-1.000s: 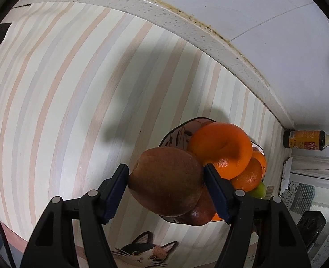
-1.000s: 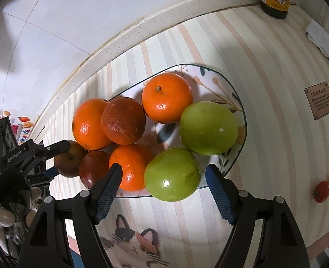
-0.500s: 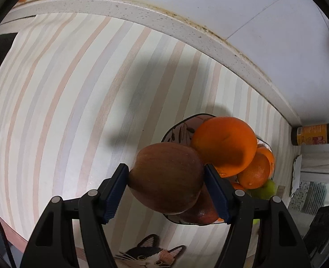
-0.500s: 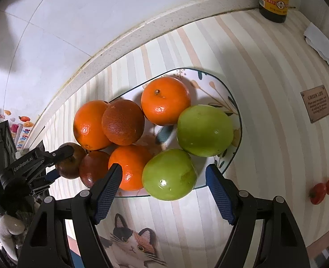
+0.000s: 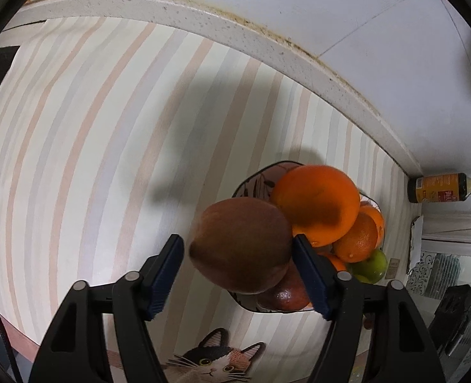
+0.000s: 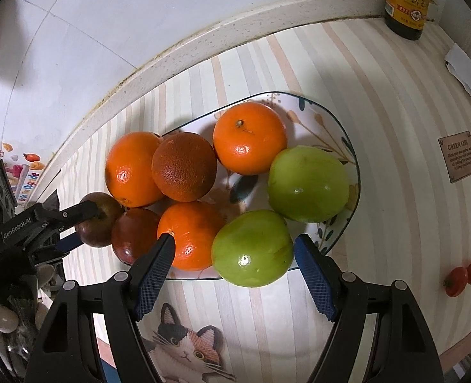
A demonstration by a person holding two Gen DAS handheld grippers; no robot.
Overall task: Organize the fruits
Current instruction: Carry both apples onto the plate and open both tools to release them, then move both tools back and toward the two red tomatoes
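Note:
A floral plate [image 6: 337, 121] on the striped mat holds several oranges [image 6: 249, 137], two green apples [image 6: 308, 183] and a dark red fruit [image 6: 133, 236]. My left gripper [image 5: 237, 255] is shut on a brown-red fruit [image 5: 240, 249] at the plate's left edge; from the right wrist view it shows as the black gripper [image 6: 75, 223] holding that fruit [image 6: 102, 220]. My right gripper [image 6: 232, 252] is open, above the plate's near edge, its jaws either side of an orange [image 6: 190, 236] and the nearer green apple [image 6: 251, 249], touching neither.
A dark sauce bottle [image 6: 406, 0] stands by the back wall ledge. Two small red tomatoes [image 6: 462, 276] lie at the mat's right. A white cloth [image 6: 465, 70] lies at far right. A cat picture [image 6: 187, 348] marks the mat's near edge.
My left gripper with its fruit has pulled back a little from the plate. My right gripper has moved slightly closer over the plate's near edge.

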